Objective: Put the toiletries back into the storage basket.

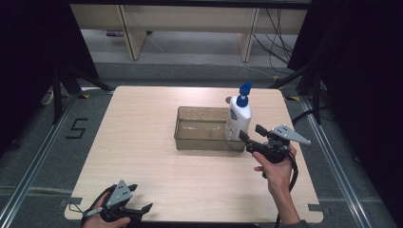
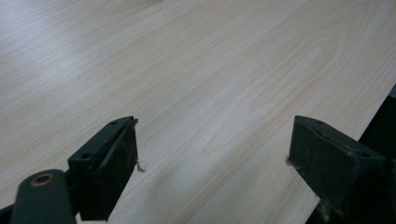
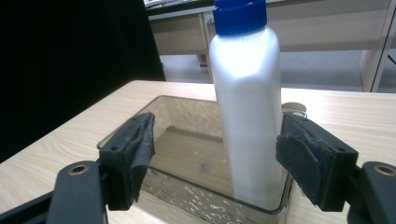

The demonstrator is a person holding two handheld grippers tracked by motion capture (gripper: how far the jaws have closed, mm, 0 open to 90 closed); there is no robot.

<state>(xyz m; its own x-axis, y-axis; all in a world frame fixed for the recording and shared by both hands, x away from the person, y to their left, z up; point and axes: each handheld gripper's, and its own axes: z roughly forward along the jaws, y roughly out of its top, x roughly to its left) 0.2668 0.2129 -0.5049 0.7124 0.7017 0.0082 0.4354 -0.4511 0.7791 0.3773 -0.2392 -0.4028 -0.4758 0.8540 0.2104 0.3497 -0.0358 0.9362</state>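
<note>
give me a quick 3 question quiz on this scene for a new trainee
1. True or false: the white bottle stands upright inside the clear bin.
2. Which gripper is nearer the bottle? A) left gripper B) right gripper
3. Fill in: the bottle's cap is ____ in colour.

Key: 1 true, it stands in the bin's right end. 2 B, open just short of the bottle. 3 blue.

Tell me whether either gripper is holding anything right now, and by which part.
Nothing is held. The right gripper is open, its fingers apart beside the white plastic bottle with a blue cap standing in the clear rectangular container. The left gripper is open over bare table.
</note>
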